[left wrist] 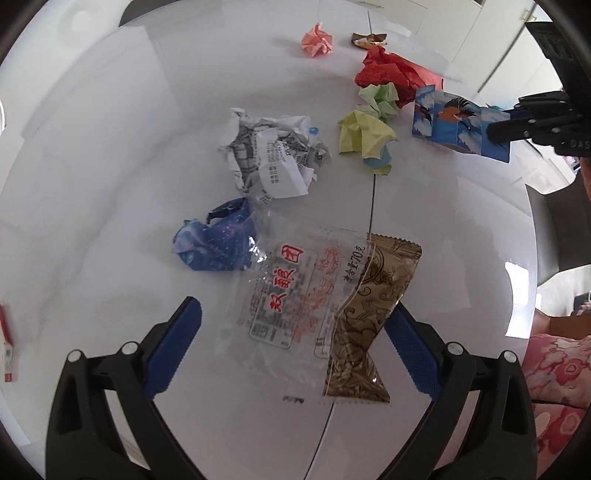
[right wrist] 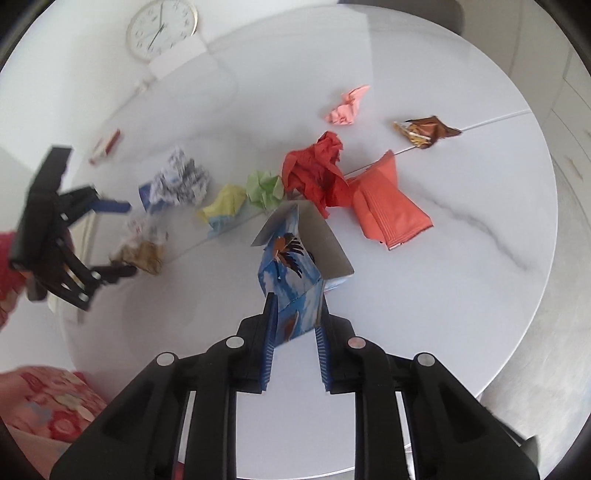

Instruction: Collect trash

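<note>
While both views show trash, only the right wrist's shows the clock (right wrist: 161,28).

Both grippers same build: left gripper (left wrist: 291,341) & right gripper (right wrist: 295,332) w/ matte black plastic arms, forked linkage w/ cut-outs, round silver rivets at pivots, blue ribbed pads (left wrist: 173,347) on inner faces. Person's sleeve (right wrist: 44,402): red/pink floral fabric, pale blossoms
</note>
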Tool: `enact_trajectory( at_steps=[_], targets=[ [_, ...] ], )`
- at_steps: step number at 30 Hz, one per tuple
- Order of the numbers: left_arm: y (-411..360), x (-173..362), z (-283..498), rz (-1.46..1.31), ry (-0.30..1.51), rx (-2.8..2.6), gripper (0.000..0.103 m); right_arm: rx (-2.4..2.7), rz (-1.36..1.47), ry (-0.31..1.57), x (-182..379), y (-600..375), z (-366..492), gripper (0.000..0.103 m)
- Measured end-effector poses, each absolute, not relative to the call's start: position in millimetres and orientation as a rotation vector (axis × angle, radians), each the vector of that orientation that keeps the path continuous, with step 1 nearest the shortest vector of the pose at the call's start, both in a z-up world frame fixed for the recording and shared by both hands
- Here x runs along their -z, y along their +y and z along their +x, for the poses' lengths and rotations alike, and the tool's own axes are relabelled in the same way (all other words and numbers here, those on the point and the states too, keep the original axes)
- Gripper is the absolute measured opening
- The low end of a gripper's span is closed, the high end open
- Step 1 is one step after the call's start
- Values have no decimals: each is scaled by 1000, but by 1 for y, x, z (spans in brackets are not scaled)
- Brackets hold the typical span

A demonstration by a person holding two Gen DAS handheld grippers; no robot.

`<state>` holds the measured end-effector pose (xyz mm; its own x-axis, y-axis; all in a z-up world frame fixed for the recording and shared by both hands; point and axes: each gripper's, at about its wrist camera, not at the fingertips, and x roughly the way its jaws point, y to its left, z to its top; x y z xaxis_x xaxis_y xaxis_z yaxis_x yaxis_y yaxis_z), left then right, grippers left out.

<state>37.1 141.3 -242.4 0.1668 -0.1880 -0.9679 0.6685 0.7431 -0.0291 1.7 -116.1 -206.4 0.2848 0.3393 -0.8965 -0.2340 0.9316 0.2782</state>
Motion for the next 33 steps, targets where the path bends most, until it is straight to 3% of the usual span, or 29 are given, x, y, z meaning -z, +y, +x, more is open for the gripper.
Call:
enact_trajectory(
  at_steps=[1,2,11,14,16,22,24,33],
  targets=[
    [141,245,38,454,1270,651,78,-377,125,1217,204,-118,-1,20],
    [140,247,39,450,1280,657,75,-372,138,1217,203,-121,0,20],
    [140,247,26,420,1244,674,60,-343,122,1243,211,-106,-2,21],
    [141,245,22,385,1245,667,54,-334,89,1253,214,-100,-1,35],
    [141,243,17,371,1238,655,52,-313,51,1253,216,-96,-1,56],
    [146,237,-2,336,1227,640,50,-231,-89,1208,216,-88,0,79],
    [149,235,-5,320,1227,635,50,-225,-113,1186,216,-87,2,84],
    [168,220,-19,257,1218,566,50,-251,-107,1217,239,-81,37,84]
  ],
)
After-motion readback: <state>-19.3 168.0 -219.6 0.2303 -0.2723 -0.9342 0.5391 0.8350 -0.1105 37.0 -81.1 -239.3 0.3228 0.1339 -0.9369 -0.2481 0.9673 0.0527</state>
